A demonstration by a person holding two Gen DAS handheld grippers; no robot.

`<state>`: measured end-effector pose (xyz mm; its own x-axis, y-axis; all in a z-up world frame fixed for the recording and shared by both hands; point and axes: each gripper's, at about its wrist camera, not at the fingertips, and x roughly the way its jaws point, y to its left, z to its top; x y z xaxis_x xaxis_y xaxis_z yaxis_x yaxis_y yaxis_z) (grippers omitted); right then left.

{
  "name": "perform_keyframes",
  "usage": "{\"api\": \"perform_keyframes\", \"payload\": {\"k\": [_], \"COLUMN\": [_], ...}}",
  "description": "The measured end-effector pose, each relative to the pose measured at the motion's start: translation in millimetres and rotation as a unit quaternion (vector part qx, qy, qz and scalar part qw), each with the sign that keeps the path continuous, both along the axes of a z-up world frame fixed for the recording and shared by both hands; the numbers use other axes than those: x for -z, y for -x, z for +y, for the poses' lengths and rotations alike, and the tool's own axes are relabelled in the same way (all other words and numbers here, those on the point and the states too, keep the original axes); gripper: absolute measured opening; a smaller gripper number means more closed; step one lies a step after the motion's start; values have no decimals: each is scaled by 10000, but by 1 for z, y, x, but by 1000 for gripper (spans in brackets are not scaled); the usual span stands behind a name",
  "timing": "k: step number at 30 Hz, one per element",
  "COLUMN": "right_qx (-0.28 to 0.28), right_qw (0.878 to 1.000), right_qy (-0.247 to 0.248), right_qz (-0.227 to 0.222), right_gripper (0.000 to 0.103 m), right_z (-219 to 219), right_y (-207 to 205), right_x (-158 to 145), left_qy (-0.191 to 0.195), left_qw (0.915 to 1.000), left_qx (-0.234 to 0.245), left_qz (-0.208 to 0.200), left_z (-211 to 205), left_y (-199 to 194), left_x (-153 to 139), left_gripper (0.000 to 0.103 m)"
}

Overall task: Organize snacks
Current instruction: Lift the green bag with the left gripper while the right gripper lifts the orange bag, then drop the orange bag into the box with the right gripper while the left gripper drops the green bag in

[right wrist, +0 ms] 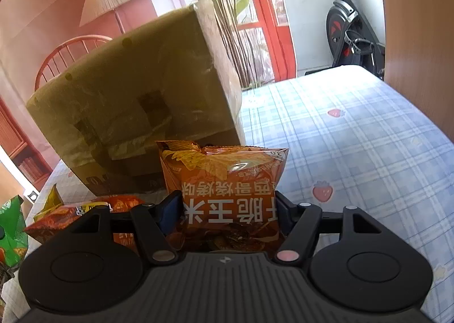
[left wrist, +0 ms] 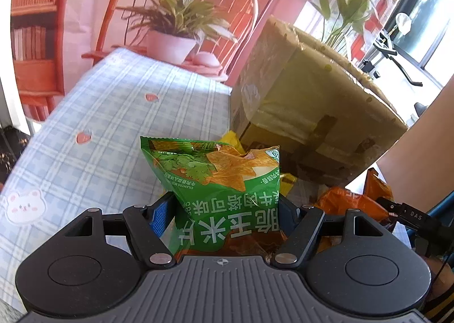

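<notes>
A green foil chip bag [left wrist: 218,181] stands between the fingers of the left gripper [left wrist: 224,212], above the blue-and-white checked tablecloth [left wrist: 113,113]. Behind it sits a tape-wrapped brown cardboard box [left wrist: 312,107]; orange snack packets [left wrist: 349,201] lie on the cloth to its right. A potted plant in a pale pot [left wrist: 173,42] stands behind on the left. The right gripper [right wrist: 227,215] holds an orange foil chip bag [right wrist: 224,178] before the same box.

Tall tape-wrapped brown cardboard box [right wrist: 133,113] blocks straight ahead; blue checked-cloth counter [right wrist: 354,135] lies open right of it, loose orange snack packets [right wrist: 85,215] crowd its left.
</notes>
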<state>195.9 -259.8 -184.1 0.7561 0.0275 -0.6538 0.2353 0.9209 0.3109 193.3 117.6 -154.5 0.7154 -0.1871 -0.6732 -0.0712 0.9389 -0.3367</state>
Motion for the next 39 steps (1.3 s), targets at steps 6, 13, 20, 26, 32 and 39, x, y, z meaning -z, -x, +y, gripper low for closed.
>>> {"api": "perform_keyframes", "payload": {"k": [6,13,20,26,32,39], "right_qx": [58,96,233,301,349,206], "right_qw": [9998,9987,9978,9957,9927,9846], "right_qy": [66,267,389,584,638,880], "right_qz": [-201,-431,-490,-658,-966,-1500], "right_gripper": [68,68,68,68,68,68], "right_z": [-3,-5,-12,-14,-20,-23], "right_y": [3,7,11,15,17,10], "right_x": [-11,-23,-28,-40,-61,-103], "left_qy": [126,150,416,406,259,-5], "left_qw": [9997,9984,9962,9930,9883,9802], "left_qx": [109,230,365,670,803,1126], "left_qz": [-203,-492,-677,-886,-1272,-1626], "left_z": [-1,-7,-16,-33,-37,-49], "left_y": [-5,-11,-18,-26,-32,-53], "left_x": [-14,-30,-37,-47,-71,-110], "left_gripper": [75,75,75,75,75,75]}}
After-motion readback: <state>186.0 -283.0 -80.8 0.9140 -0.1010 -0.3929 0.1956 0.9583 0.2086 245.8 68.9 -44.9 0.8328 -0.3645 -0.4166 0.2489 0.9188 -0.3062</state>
